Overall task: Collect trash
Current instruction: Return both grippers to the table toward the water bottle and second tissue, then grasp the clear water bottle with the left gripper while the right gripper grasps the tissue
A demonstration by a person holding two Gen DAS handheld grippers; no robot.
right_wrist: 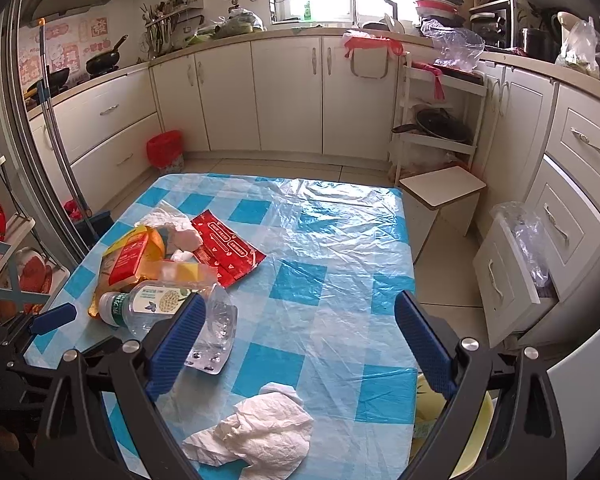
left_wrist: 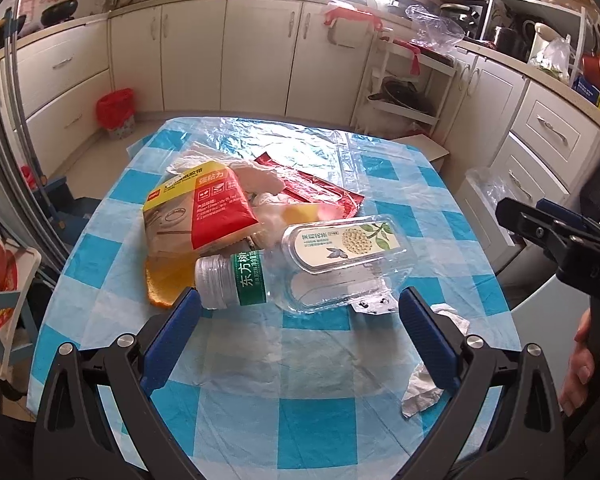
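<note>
Left tongs [left_wrist: 300,312] spread wide, holding nothing, poised above the near edge of the trash pile. Right tongs [right_wrist: 300,336] likewise wide open and empty, over the counter's middle.

The trash lies heaped on the counter's left half. A crushed clear plastic bottle with a green label [left_wrist: 260,280] lies on its side just ahead of the left tongs, with a clear plastic clamshell box with a printed cream label [left_wrist: 346,246] resting on top of it. Behind these sit a red and yellow tape package [left_wrist: 204,208], a flat red foil wrapper [left_wrist: 316,190] and wadded white tissue [left_wrist: 260,178]. An orange peel [left_wrist: 164,284] lies at the pile's left, touching the bottle cap. An empty silver blister strip [right_wrist: 206,360] lies by the bottle's base. A crumpled white paper napkin [right_wrist: 260,430] lies apart, near the counter's front edge.

The counter carries a blue and white checked plastic cloth [right_wrist: 340,288], wrinkled. A pale yellow basin [right_wrist: 472,428] sits below its right edge.

Surroundings: white kitchen cabinets [right_wrist: 284,92], a red-lined waste bin [right_wrist: 166,152] on the floor, a small white stool [right_wrist: 444,192].
</note>
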